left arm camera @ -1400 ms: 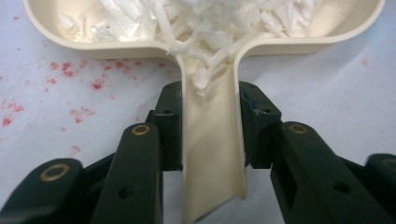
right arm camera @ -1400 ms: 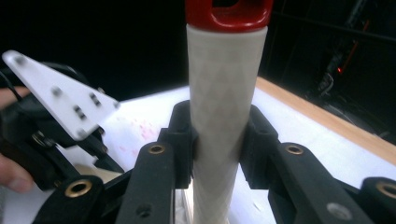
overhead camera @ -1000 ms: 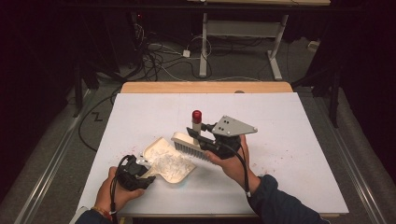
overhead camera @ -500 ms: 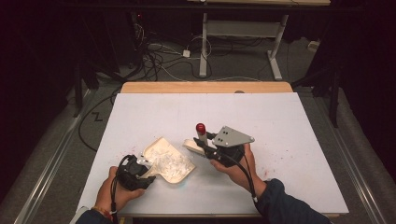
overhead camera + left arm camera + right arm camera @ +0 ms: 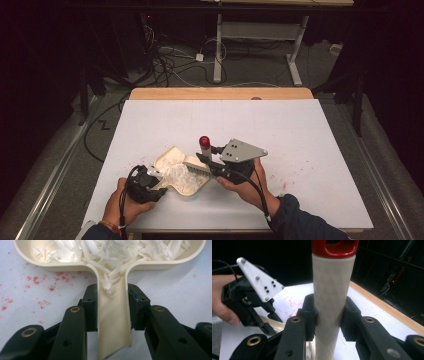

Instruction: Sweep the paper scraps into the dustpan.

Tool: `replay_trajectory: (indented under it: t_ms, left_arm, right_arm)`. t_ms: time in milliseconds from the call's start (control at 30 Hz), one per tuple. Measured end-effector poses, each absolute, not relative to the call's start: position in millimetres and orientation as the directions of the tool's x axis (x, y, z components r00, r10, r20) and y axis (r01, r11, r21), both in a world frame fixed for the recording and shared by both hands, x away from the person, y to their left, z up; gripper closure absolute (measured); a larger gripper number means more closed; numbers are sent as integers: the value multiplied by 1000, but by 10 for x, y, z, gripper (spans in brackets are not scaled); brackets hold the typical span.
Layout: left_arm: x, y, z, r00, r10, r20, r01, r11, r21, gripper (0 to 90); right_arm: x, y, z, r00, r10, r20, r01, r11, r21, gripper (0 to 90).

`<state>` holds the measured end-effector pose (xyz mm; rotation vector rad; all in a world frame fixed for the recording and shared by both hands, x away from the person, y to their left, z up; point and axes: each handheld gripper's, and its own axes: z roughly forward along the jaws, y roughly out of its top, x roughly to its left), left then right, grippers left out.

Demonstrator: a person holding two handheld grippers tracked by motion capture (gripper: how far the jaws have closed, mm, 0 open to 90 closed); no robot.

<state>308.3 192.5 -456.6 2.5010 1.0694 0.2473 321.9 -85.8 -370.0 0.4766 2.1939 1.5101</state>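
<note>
Both grippers work at the near edge of the white table (image 5: 310,150). Largest of the things in hand is the cream dustpan (image 5: 177,172), which lies flat on the table near the front edge, its tray full of white paper shreds (image 5: 112,251). The left gripper (image 5: 112,306) is closed tight on the dustpan's handle (image 5: 113,322), pads pressing both sides, and the left hand (image 5: 120,202) sits where it was a second ago, with the pan unmoved.

The right gripper (image 5: 329,312) is clamped on the pale handle of a small brush (image 5: 333,290) with a red cap (image 5: 204,141) at its end. In the high view the brush head (image 5: 197,165) rests on the right rim of the dustpan, touching the shreds. A second ago the brush was lifted further back and to the right of the pan, its bristles clear of the tray; half a second ago it had drawn closer; now the right hand (image 5: 240,182) has come forward and left, so the bristles meet the pan's edge.

Red specks (image 5: 37,282) dot the table beside the handle.
</note>
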Motion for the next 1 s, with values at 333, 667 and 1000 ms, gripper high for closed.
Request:
replay_trajectory:
  t_ms: [333,667,1000]
  left_arm:
    - [3094,1920,-4572,690,724,3,652,-623,432,631]
    - [3107,1929,-4566,692,722,-3,653,-624,430,631]
    - [3122,1929,-4570,695,719,-6,653,-627,424,631]
  right_arm:
    - [3385,-1126,-3602,-804,580,-131,62,301,952,702]
    - [3750,-1323,-3622,-703,694,-155,70,285,956,702]
    - [4001,-990,-3816,-674,718,-172,88,310,947,702]
